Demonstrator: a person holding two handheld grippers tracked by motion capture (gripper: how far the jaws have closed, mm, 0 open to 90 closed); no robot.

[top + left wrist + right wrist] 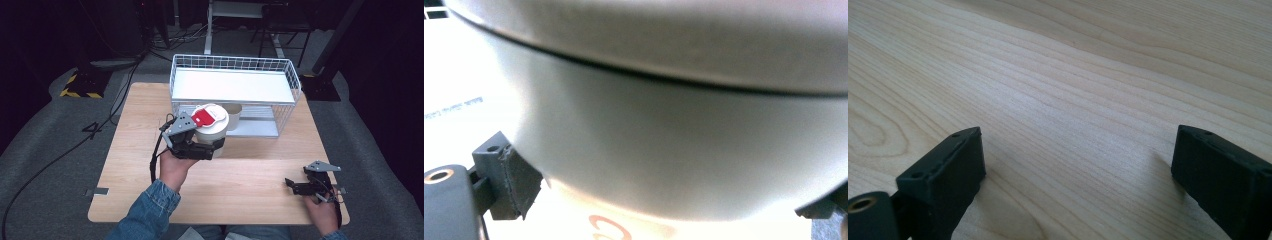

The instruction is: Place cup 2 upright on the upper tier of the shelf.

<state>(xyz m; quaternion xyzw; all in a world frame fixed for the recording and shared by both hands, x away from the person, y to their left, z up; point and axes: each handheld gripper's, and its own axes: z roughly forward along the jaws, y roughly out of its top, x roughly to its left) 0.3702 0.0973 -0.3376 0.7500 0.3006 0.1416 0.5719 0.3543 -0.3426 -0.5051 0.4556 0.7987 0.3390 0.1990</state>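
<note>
In the high view my left gripper [215, 146] is shut on a white paper cup [210, 131] with a white lid and a red label on top. It holds the cup upright above the table [150, 175], just in front of the wire rack [230, 62]. Seen from the left gripper view, the cup's wall [664, 140] sits right against the camera, and the two pads [519, 182] press on its sides. My right gripper [291, 186] rests low at the table's front right, open with nothing between its jaws; in the right gripper view the right gripper [1078, 170] frames bare wood.
The white wire rack stands at the table's back, with a flat white shelf [230, 85] on top. A second pale cup [234, 111] sits in the space under that shelf. Dark floor and cables surround the table.
</note>
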